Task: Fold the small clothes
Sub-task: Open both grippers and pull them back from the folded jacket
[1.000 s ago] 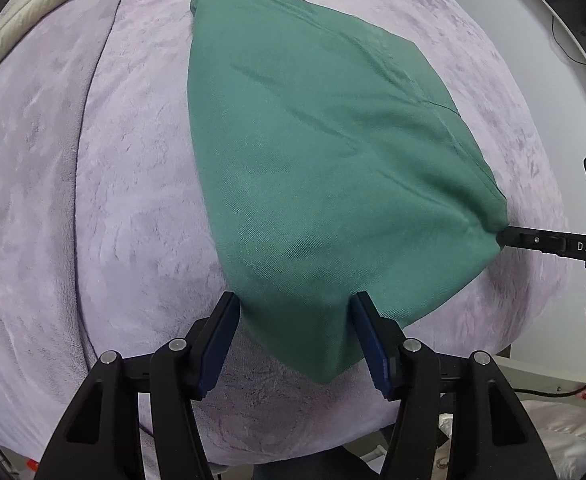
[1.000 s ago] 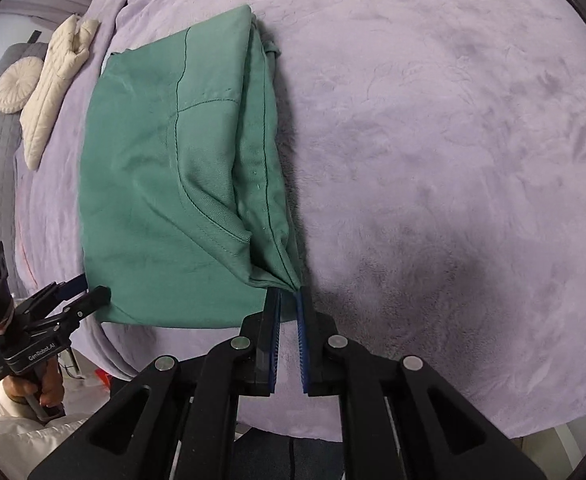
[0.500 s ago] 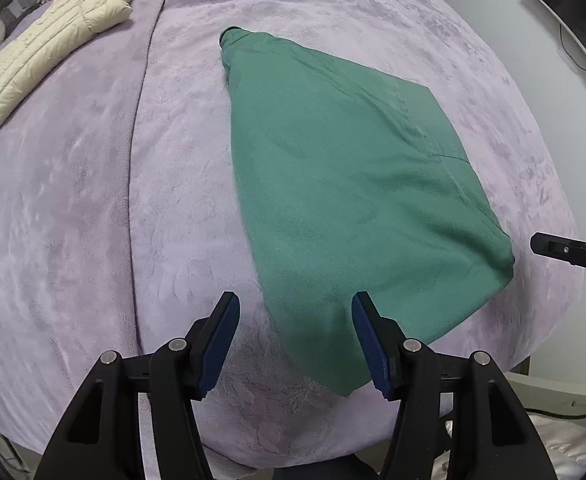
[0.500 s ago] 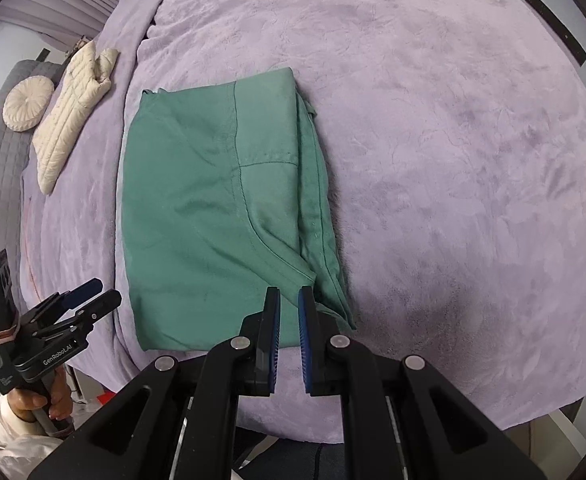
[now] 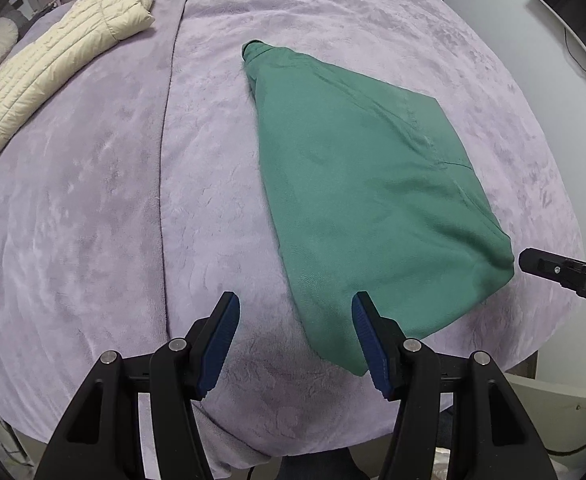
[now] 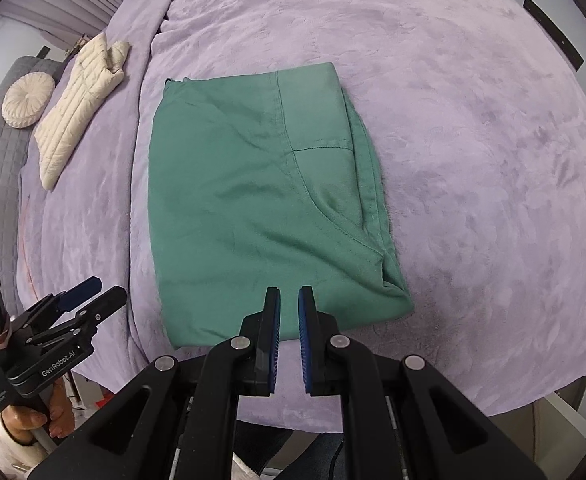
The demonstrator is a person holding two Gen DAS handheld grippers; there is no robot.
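A green garment (image 5: 365,200) lies folded flat on the purple blanket (image 5: 93,200); it also shows in the right wrist view (image 6: 253,200) with a pocket seam on top. My left gripper (image 5: 295,320) is open and empty, raised above the garment's near corner. My right gripper (image 6: 289,312) has its jaws a narrow gap apart with nothing between them, held above the garment's near edge. The right gripper's tip (image 5: 549,268) shows just off the garment's right corner. The left gripper (image 6: 85,300) shows at the left, off the bed's edge.
A cream quilted jacket (image 5: 61,64) lies at the far left of the bed, also in the right wrist view (image 6: 81,100). A round cream cushion (image 6: 27,100) sits beside it. The bed's front edge (image 6: 493,392) drops off just below the grippers.
Both grippers let go of the garment and pulled up and back from it. The garment now lies flat on the blanket. The right jaws opened slightly.
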